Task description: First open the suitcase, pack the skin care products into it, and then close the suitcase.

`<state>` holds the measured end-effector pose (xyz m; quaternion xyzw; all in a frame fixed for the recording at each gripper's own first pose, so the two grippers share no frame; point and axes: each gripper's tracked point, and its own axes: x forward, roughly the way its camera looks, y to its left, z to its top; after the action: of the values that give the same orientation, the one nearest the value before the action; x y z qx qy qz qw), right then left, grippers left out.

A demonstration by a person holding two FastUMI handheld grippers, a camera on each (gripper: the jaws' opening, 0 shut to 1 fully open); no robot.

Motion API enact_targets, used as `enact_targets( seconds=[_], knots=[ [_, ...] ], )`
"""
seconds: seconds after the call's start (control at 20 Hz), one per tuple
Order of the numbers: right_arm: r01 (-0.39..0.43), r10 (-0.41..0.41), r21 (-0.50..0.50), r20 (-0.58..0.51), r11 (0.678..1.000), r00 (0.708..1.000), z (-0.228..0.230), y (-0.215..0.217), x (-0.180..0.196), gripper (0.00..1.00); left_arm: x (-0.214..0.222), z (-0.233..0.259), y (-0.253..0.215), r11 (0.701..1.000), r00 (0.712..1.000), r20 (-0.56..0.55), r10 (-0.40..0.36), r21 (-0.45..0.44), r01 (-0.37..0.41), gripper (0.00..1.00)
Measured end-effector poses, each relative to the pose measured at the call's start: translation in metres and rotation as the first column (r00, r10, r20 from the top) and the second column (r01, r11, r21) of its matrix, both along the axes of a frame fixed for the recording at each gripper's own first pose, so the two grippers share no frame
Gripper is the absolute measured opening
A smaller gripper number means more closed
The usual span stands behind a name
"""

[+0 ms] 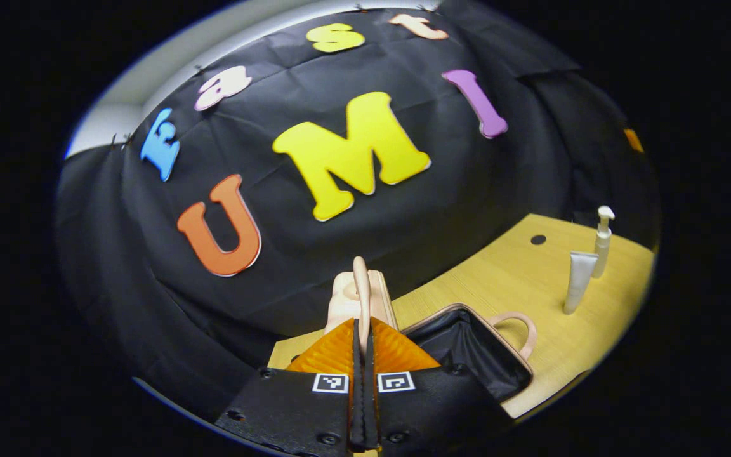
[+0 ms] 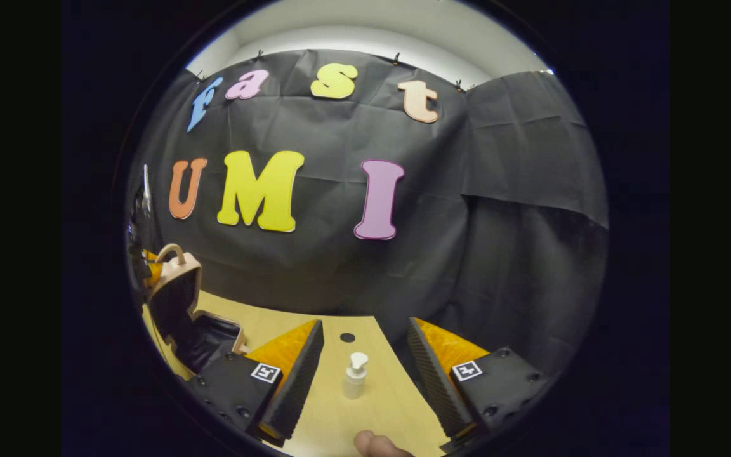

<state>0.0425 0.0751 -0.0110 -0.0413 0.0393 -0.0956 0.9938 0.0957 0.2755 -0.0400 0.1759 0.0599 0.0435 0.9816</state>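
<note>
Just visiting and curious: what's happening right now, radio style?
Left gripper shut on suitcase lid handle, suitcase open. Right gripper open, lined up on pump bottle. Tube waiting on table. Nothing blocking.

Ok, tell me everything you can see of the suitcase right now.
The suitcase is small, with a pinkish-beige shell and dark fabric lining. It stands open on the wooden table. In the right gripper view the lid is raised roughly upright, with a curved handle on top, and the base lies flat beside it. In the left gripper view the left tongs are shut on a thin beige edge of the lid, apparently holding it up, and another looped handle shows by the base. I can see no products in the visible lining.
</note>
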Motion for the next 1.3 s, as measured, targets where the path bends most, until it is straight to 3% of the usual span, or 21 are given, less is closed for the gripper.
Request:
enact_targets(
  seconds=[0.25,0.45,0.65,0.8,0.95,1.3],
  knots=[
    [0.005,-0.005,0.011,-0.017,1.000,1.000,0.005,0.040,-0.001,0.79,0.002,-0.009,0.106,0.982,0.994,0.047,0.103,-0.163,-0.094,0.02],
    [0.012,-0.012,-0.007,-0.033,1.000,0.999,0.005,0.060,-0.004,0.79,0.006,-0.033,0.159,0.969,0.992,0.058,0.111,-0.226,-0.095,0.02],
    [0.002,-0.003,-0.022,-0.045,1.000,0.999,0.003,0.077,-0.010,0.79,0.013,-0.072,0.209,0.949,0.989,-0.006,0.151,-0.280,-0.146,0.03],
    [-0.005,0.003,-0.031,-0.067,1.000,0.998,-0.003,0.084,-0.016,0.79,0.017,-0.110,0.239,0.913,0.979,-0.078,0.188,-0.355,-0.203,0.03],
    [-0.009,0.011,0.026,-0.102,1.000,0.995,-0.014,0.096,-0.023,0.79,0.017,-0.161,0.259,0.873,0.964,-0.178,0.199,-0.414,-0.257,0.03],
    [0.002,0.011,0.063,-0.199,0.998,0.980,-0.052,0.104,-0.033,0.79,0.031,-0.245,0.271,0.775,0.923,-0.345,0.169,-0.532,-0.341,0.03]
  ],
)
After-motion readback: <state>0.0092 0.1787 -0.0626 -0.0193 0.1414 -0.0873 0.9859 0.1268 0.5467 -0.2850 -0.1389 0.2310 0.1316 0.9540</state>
